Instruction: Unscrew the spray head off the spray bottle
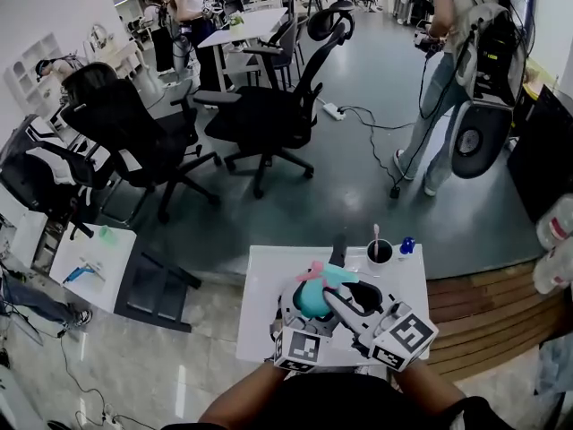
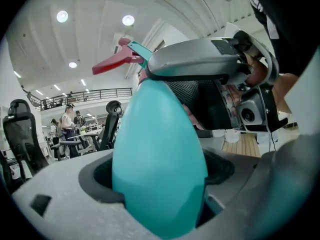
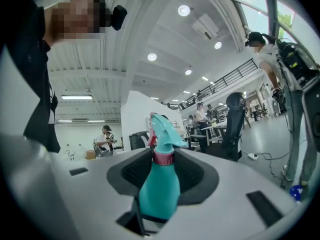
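Observation:
A teal spray bottle point(image 1: 313, 301) with a teal spray head point(image 1: 329, 275) and a pink trigger is held over the white table point(image 1: 264, 285) between both grippers. My left gripper point(image 1: 303, 319) is shut on the bottle's fat body point(image 2: 159, 164), which fills the space between its jaws. My right gripper point(image 1: 351, 305) comes in from the right and crosses the top of the bottle. Its dark pads point(image 3: 192, 173) sit against the pink collar point(image 3: 163, 157) under the spray head point(image 3: 164, 130). The trigger point(image 2: 112, 63) points left in the left gripper view.
A black cup point(image 1: 380, 253) with a pink-tipped stick and a small blue object point(image 1: 407, 245) stand at the table's far right corner. Beyond the table are black office chairs point(image 1: 260, 115), a standing person point(image 1: 443, 79) and floor cables. A wooden strip point(image 1: 483, 312) lies to the right.

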Action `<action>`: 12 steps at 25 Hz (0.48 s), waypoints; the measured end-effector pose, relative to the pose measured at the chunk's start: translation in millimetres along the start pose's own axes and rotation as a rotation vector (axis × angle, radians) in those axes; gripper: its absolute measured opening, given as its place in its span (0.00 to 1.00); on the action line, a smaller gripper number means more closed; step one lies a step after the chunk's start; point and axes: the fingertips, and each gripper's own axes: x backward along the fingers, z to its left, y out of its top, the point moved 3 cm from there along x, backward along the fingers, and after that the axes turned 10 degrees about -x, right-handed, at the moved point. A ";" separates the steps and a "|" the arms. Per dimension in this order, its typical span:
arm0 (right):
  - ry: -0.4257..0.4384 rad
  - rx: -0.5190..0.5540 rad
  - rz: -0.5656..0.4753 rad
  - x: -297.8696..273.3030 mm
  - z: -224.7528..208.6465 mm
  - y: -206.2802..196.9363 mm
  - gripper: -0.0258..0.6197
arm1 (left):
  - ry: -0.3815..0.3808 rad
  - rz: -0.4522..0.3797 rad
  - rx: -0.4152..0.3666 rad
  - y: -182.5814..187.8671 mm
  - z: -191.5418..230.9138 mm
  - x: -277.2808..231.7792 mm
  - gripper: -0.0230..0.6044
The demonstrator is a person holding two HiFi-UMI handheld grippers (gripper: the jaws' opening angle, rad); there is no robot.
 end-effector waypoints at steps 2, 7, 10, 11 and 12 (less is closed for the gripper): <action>0.007 -0.008 -0.001 0.3 -1.5 0.4 0.26 | -0.003 -0.001 0.003 -0.3 -0.4 -0.1 0.76; 0.069 0.001 0.005 2.8 -2.8 3.6 0.25 | -0.093 -0.052 0.045 3.3 -7.5 -0.9 0.76; 0.170 0.045 0.021 8.5 3.7 6.3 0.25 | -0.187 -0.131 0.026 19.2 -11.0 5.2 0.76; 0.216 0.066 0.030 10.9 7.4 7.1 0.25 | -0.213 -0.153 0.008 23.0 -12.4 8.3 0.76; 0.267 0.082 0.041 13.6 11.9 7.9 0.25 | -0.244 -0.174 -0.008 25.9 -14.8 11.8 0.76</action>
